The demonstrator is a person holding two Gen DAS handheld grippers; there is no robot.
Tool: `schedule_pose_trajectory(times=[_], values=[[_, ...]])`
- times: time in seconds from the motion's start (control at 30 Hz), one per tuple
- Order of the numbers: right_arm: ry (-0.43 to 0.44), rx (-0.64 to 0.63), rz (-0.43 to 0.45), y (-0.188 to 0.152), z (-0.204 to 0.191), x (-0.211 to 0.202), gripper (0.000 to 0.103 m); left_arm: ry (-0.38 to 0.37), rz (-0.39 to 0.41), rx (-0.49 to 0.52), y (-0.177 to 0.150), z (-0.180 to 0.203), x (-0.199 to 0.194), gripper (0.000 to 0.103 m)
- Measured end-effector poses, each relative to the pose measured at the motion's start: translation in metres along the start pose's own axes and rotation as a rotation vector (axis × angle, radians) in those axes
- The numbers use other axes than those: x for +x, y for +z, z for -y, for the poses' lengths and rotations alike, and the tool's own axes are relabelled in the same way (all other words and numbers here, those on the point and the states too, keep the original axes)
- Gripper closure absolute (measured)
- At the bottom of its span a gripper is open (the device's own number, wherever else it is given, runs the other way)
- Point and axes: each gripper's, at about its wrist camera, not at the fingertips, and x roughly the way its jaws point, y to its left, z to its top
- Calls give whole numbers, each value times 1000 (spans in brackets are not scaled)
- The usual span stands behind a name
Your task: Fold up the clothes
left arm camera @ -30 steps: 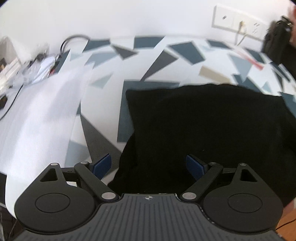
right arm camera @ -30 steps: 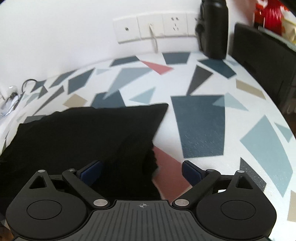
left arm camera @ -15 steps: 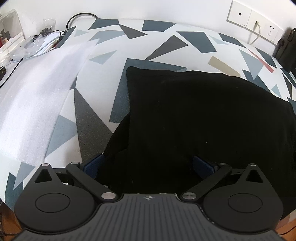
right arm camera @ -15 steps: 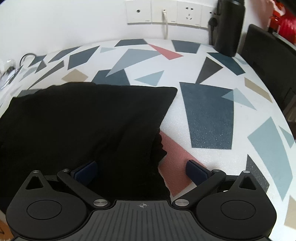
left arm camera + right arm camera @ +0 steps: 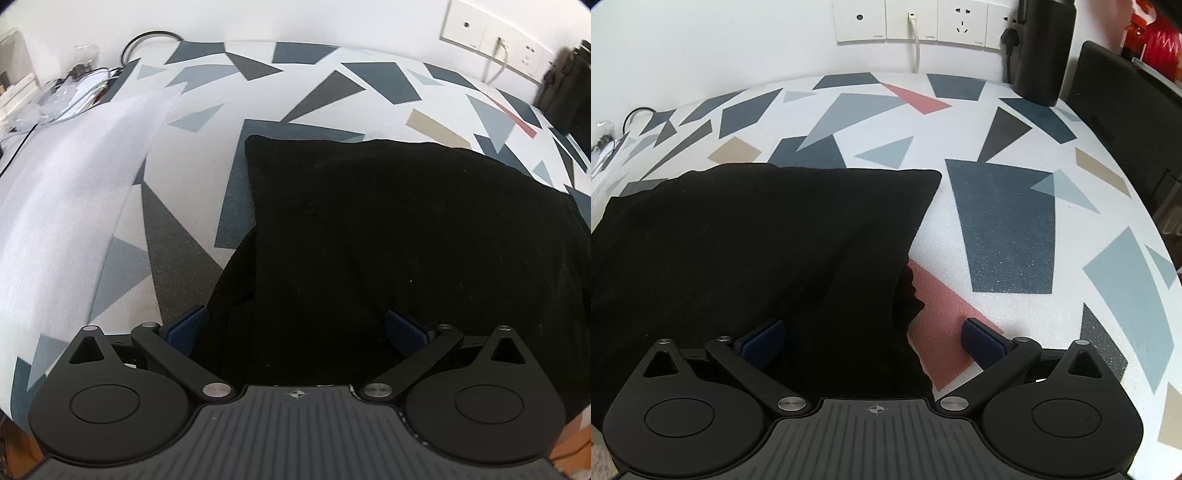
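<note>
White wall (image 5: 738,44) runs behind a worktop (image 5: 1004,229) covered in a white sheet printed with blue, grey, tan and red angular shapes. Along the wall sits a row of sockets (image 5: 916,18) with 1 white cable (image 5: 916,48) plugged in, and a dark cylinder-like object (image 5: 1043,48) stands at the far right corner (what it is cannot be told).

On the worktop lies a black garment (image 5: 757,251), folded into a broad flat slab with a squared far corner. In the left wrist view the same black garment (image 5: 399,240) fills the middle and right of the frame, its far left corner crisp, with a loose flap hanging out at the near left edge. Beside it, to the left, a plain white sheet (image 5: 70,206) lies over the patterned cover, and a tangle of cables and clear plastic (image 5: 74,92) sits at the far left corner.

Left gripper (image 5: 295,328): its 2 blue-padded fingers are spread wide, holding nothing, both low over the near part of the cloth. Right gripper (image 5: 873,339): fingers likewise parted and empty, straddling the garment's ragged right edge, 1 pad over the black cloth and the other over a red patch of the cover.
</note>
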Motion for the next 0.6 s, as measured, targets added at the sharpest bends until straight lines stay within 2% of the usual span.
schedule_pose_trajectory(times=[0.1,0.13,0.37,0.47,0.53,0.57,0.6], values=[[21,-25,4,0,-1,-5,22,-23,-15,30,2,-2,0,0],[30,-32,6,-1,-1,-7,25,-30,-21,39,2,-3,0,0],[22,-23,10,-2,-4,-8,28,-55,-30,77,-1,-6,-1,1],[33,-27,14,-3,-7,-11,40,-81,-6,123,-4,-6,-5,12],[43,-33,18,-4,-11,-13,54,-107,5,151,-5,-3,-8,29],[49,-36,19,-5,-15,-14,57,-120,4,164,-4,-1,-10,35],[54,-39,20,-5,-17,-14,63,-133,1,175,-3,2,-11,45]])
